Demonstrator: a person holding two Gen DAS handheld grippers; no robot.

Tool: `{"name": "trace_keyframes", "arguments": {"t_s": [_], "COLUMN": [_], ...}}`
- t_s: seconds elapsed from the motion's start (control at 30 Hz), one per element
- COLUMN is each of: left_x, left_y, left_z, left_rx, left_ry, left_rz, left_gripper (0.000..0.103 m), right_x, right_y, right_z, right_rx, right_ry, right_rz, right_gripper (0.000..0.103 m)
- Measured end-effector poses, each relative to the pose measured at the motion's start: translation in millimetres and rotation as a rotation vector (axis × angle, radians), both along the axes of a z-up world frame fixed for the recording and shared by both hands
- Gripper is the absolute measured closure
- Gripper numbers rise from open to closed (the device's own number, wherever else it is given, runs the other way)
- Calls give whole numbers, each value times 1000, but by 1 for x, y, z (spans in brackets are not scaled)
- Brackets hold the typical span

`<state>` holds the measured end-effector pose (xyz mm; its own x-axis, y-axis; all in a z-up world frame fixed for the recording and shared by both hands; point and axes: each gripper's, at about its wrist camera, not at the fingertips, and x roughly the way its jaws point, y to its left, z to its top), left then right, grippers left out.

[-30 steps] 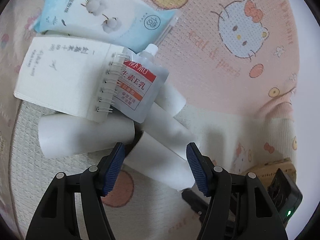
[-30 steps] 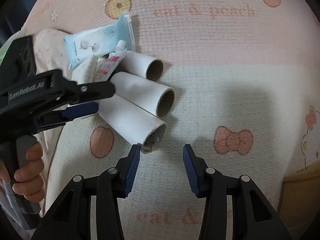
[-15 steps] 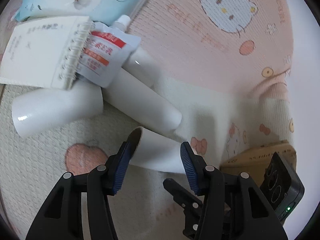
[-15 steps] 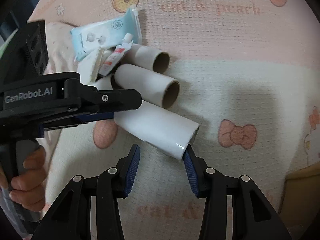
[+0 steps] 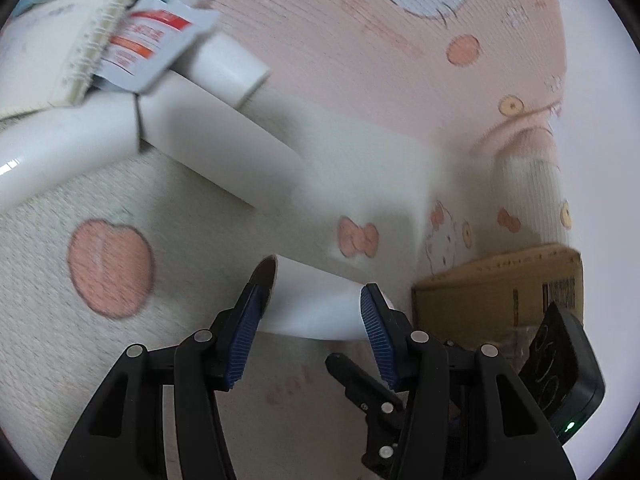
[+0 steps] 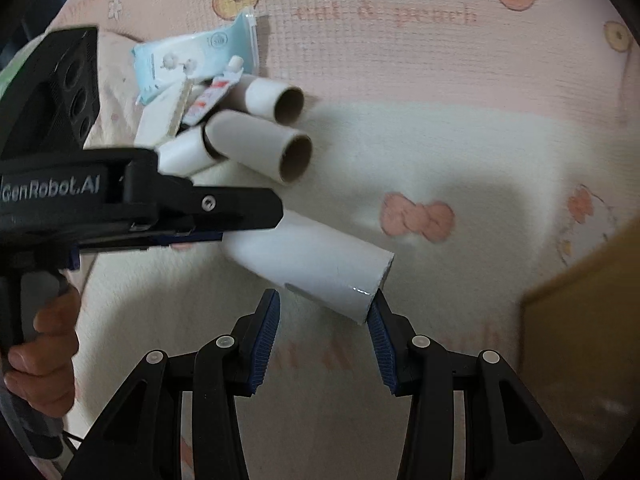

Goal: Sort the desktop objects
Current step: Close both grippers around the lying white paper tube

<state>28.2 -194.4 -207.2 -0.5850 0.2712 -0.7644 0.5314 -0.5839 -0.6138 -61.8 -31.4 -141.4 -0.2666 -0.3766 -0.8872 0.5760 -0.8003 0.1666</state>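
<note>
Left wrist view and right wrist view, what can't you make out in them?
- Cardboard box: inside unseen; the left wrist view's angle, the right view's edge cut it.
- Pouch print: motion blur.
- Notebook: left wrist view's edge crops it.
- White tube: near end behind the left gripper.

Left gripper (image 5: 308,312) angled downward, blue pads clamped on a white tube, person's hand (image 6: 40,356) round its grip, right gripper (image 6: 324,332) tilted down, jaws parted.

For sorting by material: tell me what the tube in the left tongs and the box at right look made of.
Tube: seemingly cardboard, brown inside its open end, with a glossy white wrap showing highlights. Box: likely corrugated cardboard, matte brown and printed.
</note>
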Motion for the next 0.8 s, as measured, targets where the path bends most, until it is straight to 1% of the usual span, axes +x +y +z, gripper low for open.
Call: {"name": "trace_keyframes", "arguments": {"t_s": [0.1,0.23,0.33,0.4,0.43,0.53,0.57,0.63,0.7,0.73,0.8], "left_x": [0,0,4,7,8,14,15,19,23,26,31], "left_y": [10,23,27,28,29,32,33,36,39,41,43], "left_z": [0,2,3,3,3,3,3,2,1,0,-4], "left_rx": [9,-24,-53,-63,-68,-95,-109,-122,-125,-131,-127], "left_ry": [3,-1,-1,3,7,28,38,58,78,87,92], "left_rz": [-31,-69,-72,-68,-63,-44,-41,-39,-35,-26,-13], "left_gripper": [47,47,47,47,47,47,47,47,47,47,47], "right_x": [12,25,30,31,30,26,28,32,34,35,35], "right_y": [10,17,18,20,24,39,47,53,49,47,39], "right_z": [-1,-1,-4,-9,-12,-26,-28,-32,-33,-34,-32], "right_rx": [46,64,66,61,31,-111,-188,-266,-281,-278,-246], "right_ry": [0,11,45,74,70,3,23,42,55,63,77], "right_rz": [2,18,25,3,-29,-128,-167,-187,-188,-179,-141], "right_gripper": [61,61,61,61,61,60,56,50,47,45,39]}}
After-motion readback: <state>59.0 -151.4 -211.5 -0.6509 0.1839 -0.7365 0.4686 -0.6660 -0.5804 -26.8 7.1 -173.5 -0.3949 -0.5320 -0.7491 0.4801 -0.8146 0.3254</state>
